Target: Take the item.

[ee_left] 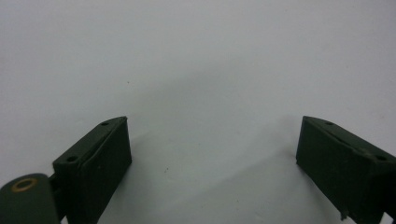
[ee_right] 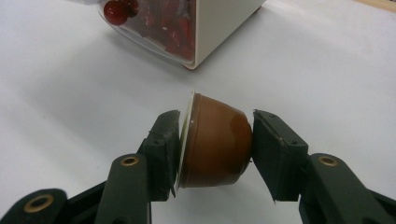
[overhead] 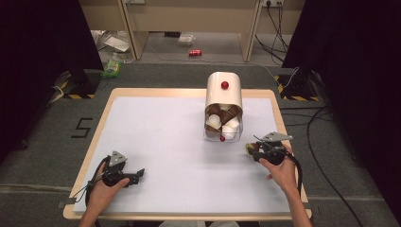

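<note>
A cream box (overhead: 224,90) with a red knob on top stands at the back of the white table mat, its clear front drawer (overhead: 222,127) showing several brown and white capsules. My right gripper (overhead: 251,150) hovers low to the right of the drawer, shut on a brown capsule (ee_right: 215,142) held sideways, its foil lid against one pad and its base against the other. The box corner (ee_right: 219,28) and a red knob (ee_right: 115,11) lie just beyond it. My left gripper (overhead: 137,176) rests at the front left, jaws wide open over bare mat (ee_left: 210,93), nothing between them.
The mat lies on a wooden table (overhead: 187,92) with its edge close behind the box. Cables (overhead: 326,137) trail over the floor at the right. A red can (overhead: 195,53) and some litter lie on the floor beyond the table.
</note>
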Tool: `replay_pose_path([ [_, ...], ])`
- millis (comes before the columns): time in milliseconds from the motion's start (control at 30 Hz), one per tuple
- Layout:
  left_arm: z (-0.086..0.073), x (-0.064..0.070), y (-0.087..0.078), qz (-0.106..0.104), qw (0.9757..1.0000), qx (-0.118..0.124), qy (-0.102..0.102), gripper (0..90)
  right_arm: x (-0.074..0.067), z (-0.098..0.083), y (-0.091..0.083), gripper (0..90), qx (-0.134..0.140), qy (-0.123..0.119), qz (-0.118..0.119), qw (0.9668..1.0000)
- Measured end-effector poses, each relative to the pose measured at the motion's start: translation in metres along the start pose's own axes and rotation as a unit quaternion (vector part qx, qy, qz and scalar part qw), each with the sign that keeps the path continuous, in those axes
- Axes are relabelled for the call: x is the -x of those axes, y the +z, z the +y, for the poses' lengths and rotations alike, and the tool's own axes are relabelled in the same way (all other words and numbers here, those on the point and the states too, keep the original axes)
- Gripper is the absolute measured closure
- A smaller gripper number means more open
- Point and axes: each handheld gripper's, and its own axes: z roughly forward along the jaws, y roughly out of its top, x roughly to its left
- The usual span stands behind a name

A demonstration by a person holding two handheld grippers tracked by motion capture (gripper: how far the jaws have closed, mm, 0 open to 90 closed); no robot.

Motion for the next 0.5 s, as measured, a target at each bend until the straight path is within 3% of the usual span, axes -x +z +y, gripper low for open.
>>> replay_pose_path([
  [500,0.0000,0.0000,0.0000,0.000,1.0000,0.000,0.000,9.7,-0.0012,-0.0050,0.0088,52.8,-0.014,0.003,0.004,0.9999],
])
